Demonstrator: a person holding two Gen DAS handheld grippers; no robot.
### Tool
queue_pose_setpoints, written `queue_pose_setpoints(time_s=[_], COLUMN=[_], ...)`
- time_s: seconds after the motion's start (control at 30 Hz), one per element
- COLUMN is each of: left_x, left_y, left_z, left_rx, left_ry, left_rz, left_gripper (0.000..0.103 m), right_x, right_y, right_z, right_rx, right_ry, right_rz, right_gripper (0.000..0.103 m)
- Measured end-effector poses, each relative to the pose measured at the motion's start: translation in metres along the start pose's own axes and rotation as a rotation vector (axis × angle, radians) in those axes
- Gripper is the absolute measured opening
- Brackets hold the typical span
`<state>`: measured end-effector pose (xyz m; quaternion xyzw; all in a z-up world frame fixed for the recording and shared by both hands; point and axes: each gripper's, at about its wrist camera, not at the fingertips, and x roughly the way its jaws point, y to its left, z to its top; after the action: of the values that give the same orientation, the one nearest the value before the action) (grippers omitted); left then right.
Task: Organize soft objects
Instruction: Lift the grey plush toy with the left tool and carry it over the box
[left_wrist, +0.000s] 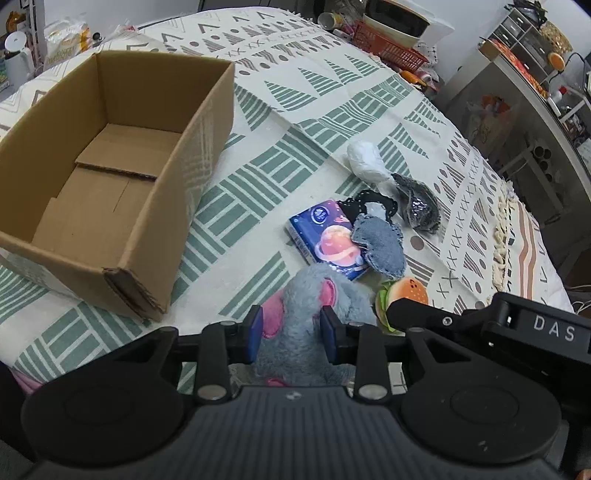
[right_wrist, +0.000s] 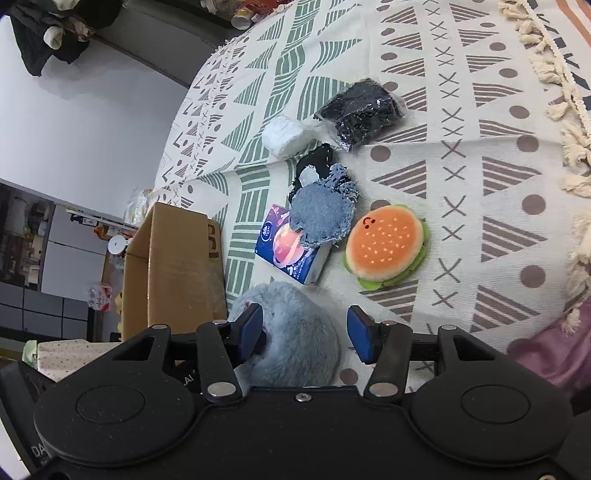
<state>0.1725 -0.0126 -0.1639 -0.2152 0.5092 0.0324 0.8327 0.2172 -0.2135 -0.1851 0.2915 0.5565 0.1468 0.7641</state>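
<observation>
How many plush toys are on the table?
2. A grey mouse sits between the left gripper's fingers, near the box. A burger lies right of the tissue pack. Others could be hidden below the cameras.

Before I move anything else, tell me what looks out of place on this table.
Nothing is spilled or damaged. The denim patch lies askew, half on the blue tissue pack and half on a black lace piece. The cardboard box holds nothing, while the left gripper is shut on the grey plush toy.
</observation>
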Motion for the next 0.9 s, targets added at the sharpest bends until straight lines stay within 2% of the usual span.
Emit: queue_pose_setpoints(time_s=[0.3, 0.4, 0.47, 0.53, 0.67, 0.9], left_x=[0.003, 0.004, 0.005, 0.005, 0.000, -0.021], left_y=[0.015, 0.019, 0.021, 0.023, 0.023, 0.015], left_z=[0.000, -0.002, -0.002, -0.002, -0.001, 0.004], left_rx=[-0.035, -0.047, -0.053, -0.069, -0.069, -0.035], left_ry=[0.005, 0.007, 0.007, 0.013, 0.005, -0.038], left_rz=[-0.037, -0.038, -0.038, -0.050, -0.055, -0.083], left_gripper=[0.032, 0.028, 0.026, 0.024, 0.023, 0.022], right_x=[0.022, 0.029, 0.036, 0.037, 0.029, 0.004], right_y=[0.011, 0.011, 0.008, 0.007, 0.017, 0.027], right_z=[-0.007, -0.010, -0.009, -0.011, -0.016, -0.020], right_rx=[-0.024, -0.015, 0.016, 0.023, -0.032, -0.071], right_ry=[0.023, 0.037, 0.067, 0.077, 0.048, -0.028], right_rz=[-0.023, -0.041, -0.048, -0.019, -0.029, -0.009], right_gripper=[0.052, 0.051, 0.039, 0.032, 0.027, 0.026])
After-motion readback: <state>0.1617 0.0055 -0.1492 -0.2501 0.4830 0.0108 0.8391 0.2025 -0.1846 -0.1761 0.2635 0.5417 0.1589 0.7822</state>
